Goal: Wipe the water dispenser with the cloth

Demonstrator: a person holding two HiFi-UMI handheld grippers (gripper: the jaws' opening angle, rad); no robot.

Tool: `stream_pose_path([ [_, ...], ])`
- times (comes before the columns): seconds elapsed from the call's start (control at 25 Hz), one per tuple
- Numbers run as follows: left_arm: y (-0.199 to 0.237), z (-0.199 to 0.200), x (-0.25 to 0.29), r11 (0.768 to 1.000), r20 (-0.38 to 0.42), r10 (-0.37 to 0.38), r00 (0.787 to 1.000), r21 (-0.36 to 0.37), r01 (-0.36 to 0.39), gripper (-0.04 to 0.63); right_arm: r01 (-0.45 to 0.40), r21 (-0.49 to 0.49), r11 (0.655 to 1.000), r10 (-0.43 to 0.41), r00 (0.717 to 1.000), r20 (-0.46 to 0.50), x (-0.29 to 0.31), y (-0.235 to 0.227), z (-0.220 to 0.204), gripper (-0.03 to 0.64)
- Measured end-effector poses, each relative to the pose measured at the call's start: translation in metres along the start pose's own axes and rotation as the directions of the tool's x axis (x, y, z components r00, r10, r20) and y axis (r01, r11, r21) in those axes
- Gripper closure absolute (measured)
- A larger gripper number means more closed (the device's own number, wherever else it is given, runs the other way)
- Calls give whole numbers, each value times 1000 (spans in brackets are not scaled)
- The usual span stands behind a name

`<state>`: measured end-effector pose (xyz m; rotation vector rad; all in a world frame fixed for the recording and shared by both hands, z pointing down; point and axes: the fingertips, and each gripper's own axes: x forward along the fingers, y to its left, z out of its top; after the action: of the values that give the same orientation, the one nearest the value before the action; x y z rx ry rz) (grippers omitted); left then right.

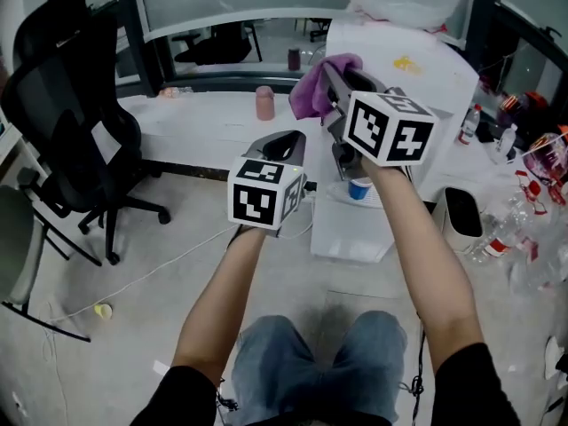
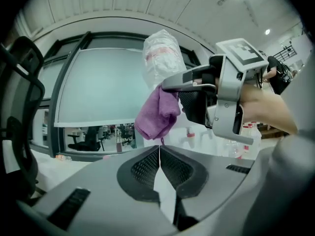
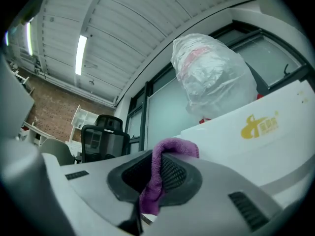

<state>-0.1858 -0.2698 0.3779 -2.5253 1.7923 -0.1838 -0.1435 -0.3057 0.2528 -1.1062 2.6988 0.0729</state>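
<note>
Cloth (image 1: 312, 85) poised at twelve o'clock
Pinched by right tongs (image 3: 149, 181); left tongs (image 2: 159, 157) pressed together, empty; it could be dragged loose against the water dispenser (image 1: 417, 65).

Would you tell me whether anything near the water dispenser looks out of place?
Yes: plastic bottles lie scattered on the floor right of the water dispenser, and a small yellowish scrap lies on the floor at far left.

Floor (image 1: 133, 353), w/ office chair (image 1: 71, 131), white bin (image 1: 457, 238), bottles (image 1: 501, 233)
</note>
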Motion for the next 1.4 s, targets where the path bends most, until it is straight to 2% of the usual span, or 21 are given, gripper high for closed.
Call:
stream_pose_path([
  [0.12, 8, -1, -9, 1000, 2, 18, 1000, 3, -18, 568, 40, 37, 998, -40, 999, -10, 5, -7, -12, 584],
  [0.28, 13, -3, -13, 1000, 6, 25, 1000, 5, -25, 568, 63, 35, 997, -62, 998, -27, 4, -11, -27, 584],
  [0.56, 8, -18, -11, 1000, -11, 6, 1000, -7, -6, 569, 54, 14, 998, -53, 994, -93, 0, -8, -59, 584],
  [0.96, 12, -54, -11, 1000, -53, 9, 999, -26, -10, 568, 37, 60, 998, -28, 987, -157, -5, -1, -110, 584],
  [1.4, 8, -95, -10, 999, -101, 9, 995, -37, -12, 569, 32, 27, 999, -24, 962, -272, -23, 0, -186, 584],
])
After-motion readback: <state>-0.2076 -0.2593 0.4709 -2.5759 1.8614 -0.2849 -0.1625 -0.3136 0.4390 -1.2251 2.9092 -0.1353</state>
